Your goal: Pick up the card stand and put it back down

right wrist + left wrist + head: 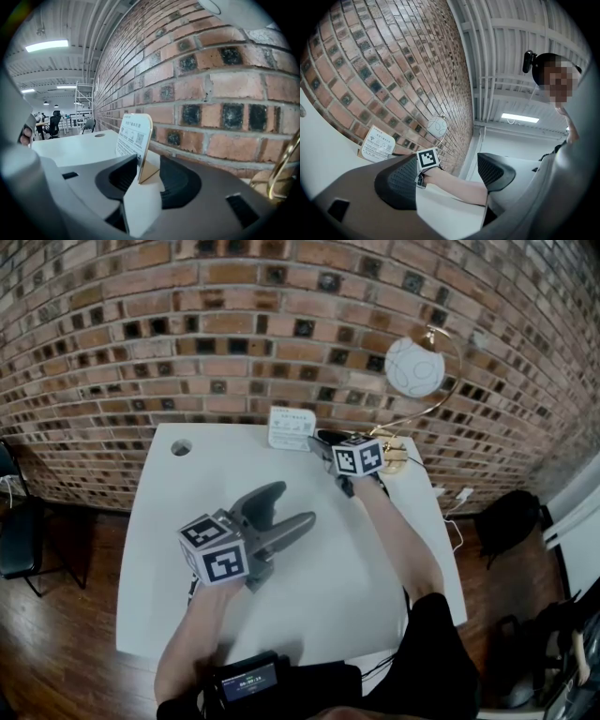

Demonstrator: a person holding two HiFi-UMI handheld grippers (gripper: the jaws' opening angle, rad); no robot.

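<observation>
The card stand (291,427), a white printed card on a wooden base, stands upright on the white table (178,559) near the brick wall. My right gripper (325,440) reaches to its right side. In the right gripper view the card stand (136,138) sits on the table between the jaws of my right gripper (143,180), which is open, its pads off the card. My left gripper (298,505) hovers open over the table's middle with nothing in it. In the left gripper view the card stand (378,143) shows far left, beyond the open left gripper (447,178).
A lamp with a white globe (414,367) on a gold arc stands on a wooden base (395,457) just right of my right gripper. A round cable hole (181,447) is at the table's far left. The brick wall runs right behind the card stand.
</observation>
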